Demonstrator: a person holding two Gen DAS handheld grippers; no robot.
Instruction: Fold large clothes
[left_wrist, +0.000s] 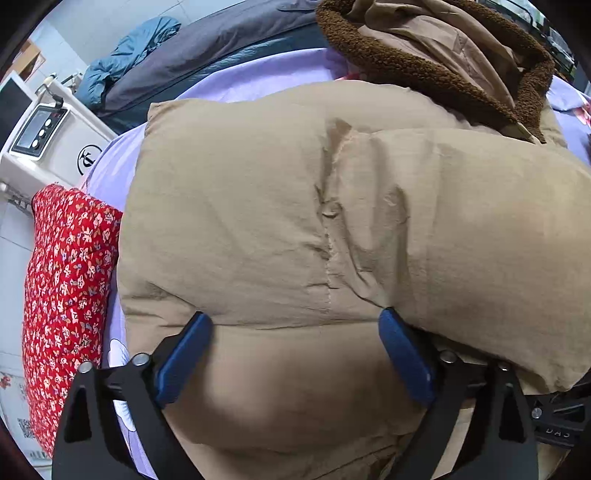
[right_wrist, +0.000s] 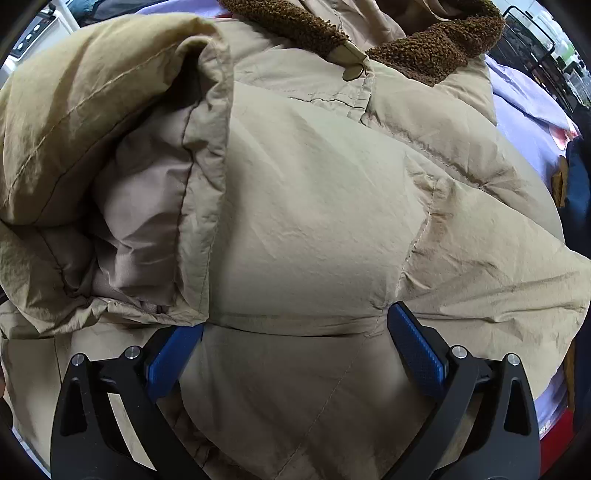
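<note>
- Bed sheet (left_wrist: 236, 79), lilac, carries the whole load; a red floral cloth (left_wrist: 66, 280) lies at its left edge, a grey-blue heap of garments (left_wrist: 155, 55) further back.
- Tan puffer jacket (left_wrist: 295, 192) lies on the sheet, filling both wrist views. Already bulked into a thick bundle, one padded panel laid over another.
- Long axis runs away from the grippers: brown fleece collar (left_wrist: 406, 62) at the far end, hem end nearest the cameras.
- Right view: a folded-over flap (right_wrist: 110, 110) on the left gapes, paler lining showing inside.
- Left gripper (left_wrist: 295, 321): jaws spread wide, blue pads resting against the fabric on either side of a padded section, nothing pinched.
- Right gripper (right_wrist: 295, 317): jaws likewise apart, tips at a quilting seam, clamped on nothing.
- Judged step: a fold just laid down and let go; both tools pointing steeply down at the near end.
- Next move likely needs a fresh pinch on the near edge, both sides, through thick springy padding; shallow bites may slip.
</note>
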